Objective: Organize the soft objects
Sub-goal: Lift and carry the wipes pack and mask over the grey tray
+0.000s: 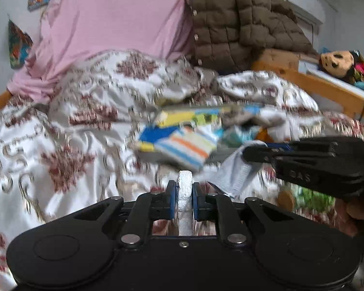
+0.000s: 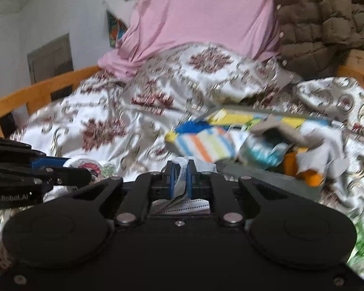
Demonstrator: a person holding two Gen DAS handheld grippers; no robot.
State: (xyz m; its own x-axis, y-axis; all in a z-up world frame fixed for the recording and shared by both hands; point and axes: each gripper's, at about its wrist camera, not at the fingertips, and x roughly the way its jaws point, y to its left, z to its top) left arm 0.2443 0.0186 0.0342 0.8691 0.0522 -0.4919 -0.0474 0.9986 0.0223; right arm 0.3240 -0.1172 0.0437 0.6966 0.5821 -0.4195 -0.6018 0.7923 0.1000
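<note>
Both claws are clamped on one white cloth (image 1: pixel 233 172) near the camera: left gripper (image 1: pixel 184 194) and right gripper (image 2: pixel 180 174) each pinch an edge, apparently to spread it over the bedspread (image 1: pixel 72 126) for folding.

a rumpled bedspread (image 1: pixel 68 131) covers the bed (image 2: pixel 36 89). on it, near the middle, lies a heap of folded cloths (image 1: pixel 182 140). behind the bedspread a sheet (image 1: pixel 114 21) hangs, with a quilted jacket (image 1: pixel 242 24) just to its right. a soft doll (image 1: pixel 337 63) lies far right on the bed rail. a fabric fold (image 1: pixel 185 194) sits between the left hand-held gripper (image 1: pixel 184 201) pads, another cloth (image 2: pixel 180 179) in the right hand-held gripper (image 2: pixel 180 177)
</note>
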